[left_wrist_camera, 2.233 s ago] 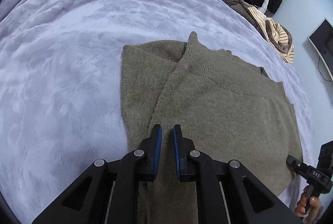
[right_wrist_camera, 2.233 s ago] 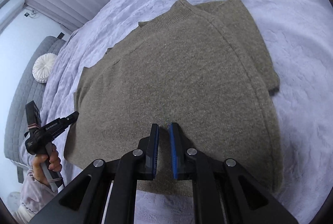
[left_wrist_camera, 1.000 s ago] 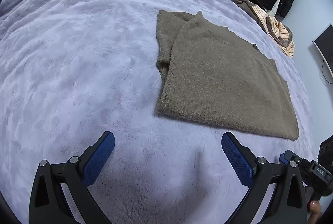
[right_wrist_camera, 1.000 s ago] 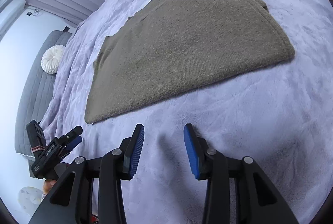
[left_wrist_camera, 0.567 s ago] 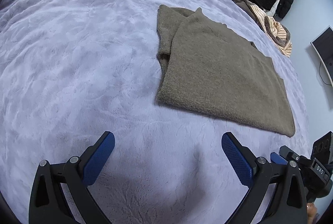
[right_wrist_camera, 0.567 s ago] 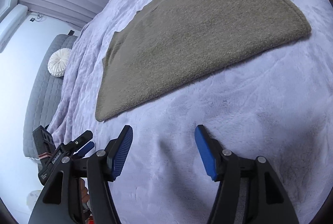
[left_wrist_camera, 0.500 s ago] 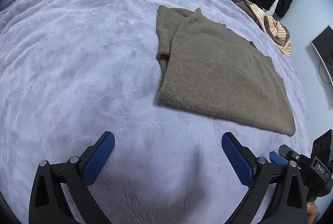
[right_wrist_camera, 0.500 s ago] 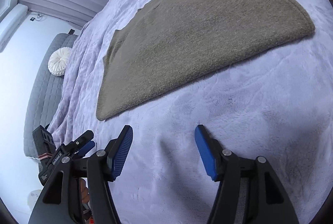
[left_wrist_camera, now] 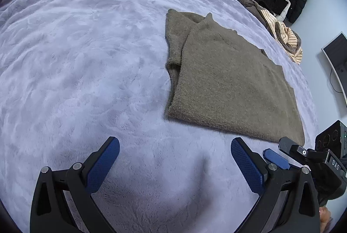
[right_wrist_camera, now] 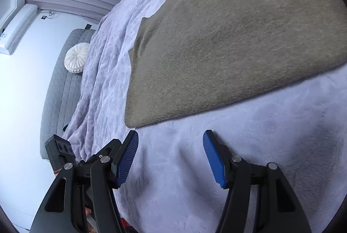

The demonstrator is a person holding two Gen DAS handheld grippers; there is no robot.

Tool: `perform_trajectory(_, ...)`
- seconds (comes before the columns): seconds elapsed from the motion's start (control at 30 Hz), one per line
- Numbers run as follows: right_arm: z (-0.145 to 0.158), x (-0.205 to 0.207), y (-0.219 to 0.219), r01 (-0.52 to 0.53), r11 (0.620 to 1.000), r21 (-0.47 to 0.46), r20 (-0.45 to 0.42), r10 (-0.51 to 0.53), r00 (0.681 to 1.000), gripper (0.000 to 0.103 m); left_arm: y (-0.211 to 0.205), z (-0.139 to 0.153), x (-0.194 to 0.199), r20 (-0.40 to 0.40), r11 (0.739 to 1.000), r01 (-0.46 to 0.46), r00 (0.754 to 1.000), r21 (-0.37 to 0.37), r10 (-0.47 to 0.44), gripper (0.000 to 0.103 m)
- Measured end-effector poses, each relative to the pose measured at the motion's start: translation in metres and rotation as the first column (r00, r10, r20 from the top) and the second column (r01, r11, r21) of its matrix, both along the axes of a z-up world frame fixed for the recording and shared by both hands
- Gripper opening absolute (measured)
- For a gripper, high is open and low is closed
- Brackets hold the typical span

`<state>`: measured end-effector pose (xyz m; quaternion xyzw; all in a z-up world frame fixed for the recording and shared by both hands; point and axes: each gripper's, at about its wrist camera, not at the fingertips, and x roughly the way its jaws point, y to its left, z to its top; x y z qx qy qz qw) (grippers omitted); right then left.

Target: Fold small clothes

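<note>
Sweater place: the olive sweater (left_wrist_camera: 229, 83) is lying flat on the lilac bedspread (left_wrist_camera: 76, 59), ahead of both grippers.
Left gripper: the left gripper (left_wrist_camera: 175, 165) is hovering with jaws wide, nothing between them; the sweater is sitting toward one o'clock.
Right gripper: the right gripper (right_wrist_camera: 171, 157), jaws having just been opening and now standing apart and empty, is facing the sweater's near corner (right_wrist_camera: 132, 122) at about eleven o'clock, seemingly the nearer tool.
Long axis: running from four o'clock up to eleven in the left view.
Look: folded, sleeve tucked under, fuzzy knit, edges fairly even.
</note>
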<state>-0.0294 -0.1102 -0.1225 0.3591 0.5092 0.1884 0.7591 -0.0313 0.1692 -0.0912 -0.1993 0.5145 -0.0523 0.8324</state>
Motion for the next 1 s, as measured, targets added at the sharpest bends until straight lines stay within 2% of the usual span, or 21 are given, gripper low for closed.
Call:
perform_trajectory(0.13,-0.006,0.009,0.014,-0.009,1.0,0.029,-0.004,0.009,1.0,0.068,0.005,-0.004,0.003,-0.006,1.0,-0.011,1.0,-0.009,0.011,0.103)
perform_trajectory(0.17,-0.006,0.011,0.017,-0.012,0.999,0.035,0.002,0.012,1.0,0.077,0.006,-0.005,0.004,-0.011,1.0,-0.009,1.0,-0.011,0.009,0.103)
perform_trajectory(0.23,-0.005,0.015,0.021,-0.017,0.999,0.04,0.019,0.016,1.0,0.083,0.006,-0.007,0.006,-0.032,1.0,-0.003,0.999,-0.012,0.002,0.103)
perform_trajectory(0.57,-0.007,0.017,0.023,-0.015,0.997,0.071,0.024,0.013,1.0,0.084,0.006,-0.008,0.013,-0.016,1.0,-0.003,1.0,0.03,0.003,0.103)
perform_trajectory(0.73,-0.008,0.017,0.025,-0.026,0.997,0.07,0.022,0.024,0.999,0.086,0.004,-0.009,0.018,-0.017,0.995,0.03,0.999,0.093,-0.028,0.103)
perform_trajectory(1.0,-0.007,0.022,0.035,-0.047,0.998,0.036,0.038,0.045,0.998,0.086,0.01,-0.015,0.024,-0.051,0.998,0.036,0.998,0.053,-0.033,0.103)
